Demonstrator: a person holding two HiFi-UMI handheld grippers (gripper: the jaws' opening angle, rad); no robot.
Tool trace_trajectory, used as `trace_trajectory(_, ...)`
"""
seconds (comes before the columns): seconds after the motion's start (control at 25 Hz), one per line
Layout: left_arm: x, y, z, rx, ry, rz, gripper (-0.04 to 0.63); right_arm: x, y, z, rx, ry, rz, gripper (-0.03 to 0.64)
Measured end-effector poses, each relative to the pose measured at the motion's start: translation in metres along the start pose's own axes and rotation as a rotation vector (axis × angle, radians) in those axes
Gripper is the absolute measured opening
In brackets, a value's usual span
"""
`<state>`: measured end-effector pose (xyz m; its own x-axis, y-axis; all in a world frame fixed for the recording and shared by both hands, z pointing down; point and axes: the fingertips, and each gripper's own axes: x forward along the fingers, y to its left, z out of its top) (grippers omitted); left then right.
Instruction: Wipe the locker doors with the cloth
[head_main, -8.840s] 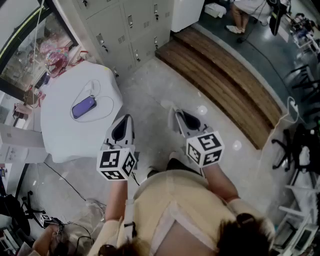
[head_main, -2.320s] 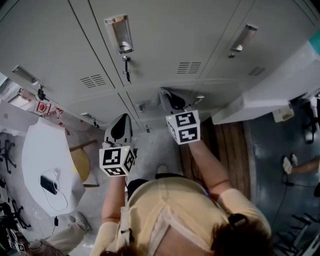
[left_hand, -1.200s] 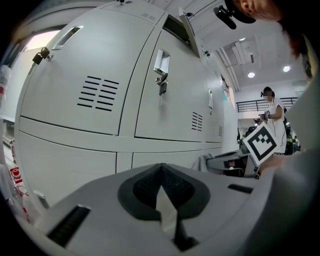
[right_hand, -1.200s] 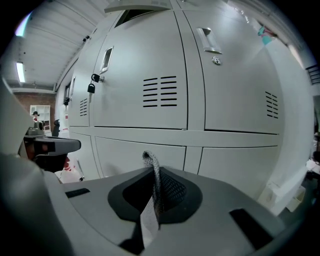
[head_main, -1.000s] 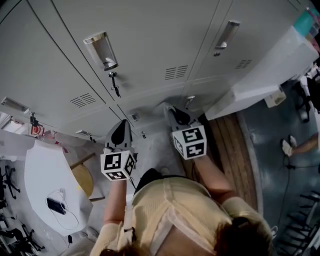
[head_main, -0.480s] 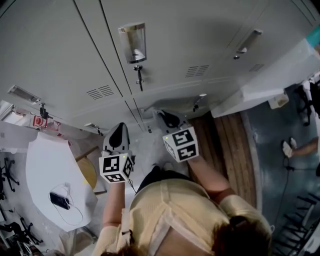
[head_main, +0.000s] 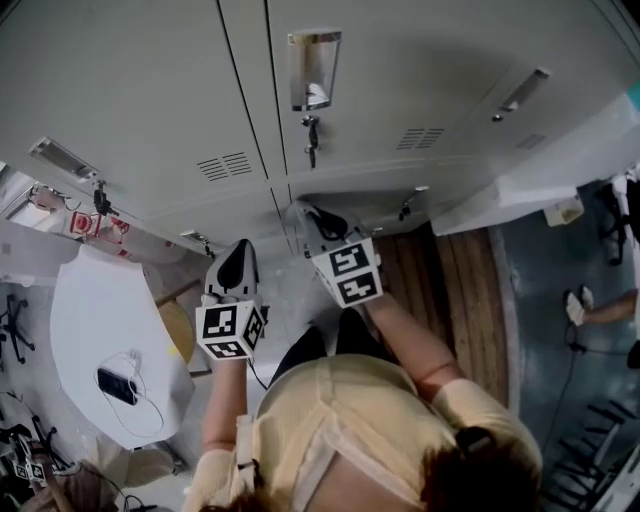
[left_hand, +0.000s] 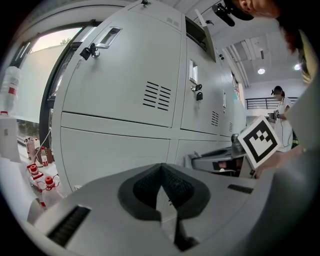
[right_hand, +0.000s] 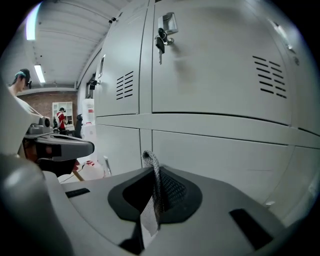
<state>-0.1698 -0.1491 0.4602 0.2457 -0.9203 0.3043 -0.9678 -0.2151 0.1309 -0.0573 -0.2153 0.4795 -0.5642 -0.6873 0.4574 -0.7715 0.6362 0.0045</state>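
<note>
At the locker doors (head_main: 400, 90), no contact yet. right gripper (right_hand: 155, 197) is clamped on a thin fold of grey cloth (right_hand: 152, 175), its end poking up past the tips. It's aimed at the lower door, probably so the cloth lands first. left gripper (left_hand: 161, 187) is pressed together, empty, further off the doors; looks spare.

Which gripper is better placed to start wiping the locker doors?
Right. The right gripper is shut on the cloth, facing the locker doors. The left gripper is shut with nothing between its fingers.
</note>
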Motion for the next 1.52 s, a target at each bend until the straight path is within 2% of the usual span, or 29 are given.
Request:
trace_trajectory(0.36,0.014,-0.013,-0.007,-0.048,0.032,0.028,-0.008,0.009,-0.016,-0.006,-0.02,0.021,0.052,0.017)
trace_trajectory(0.64,0.033,-0.038,-0.003,-0.045,0.032,0.024,-0.008,0.002,-0.046,-0.009,-0.015,0.022,0.05,0.017)
trace_trajectory(1.52,0.084,-0.105,0.003,-0.018,0.036,-0.037,-0.008,-0.038,-0.148,-0.036,0.036,0.039,-0.077,0.017)
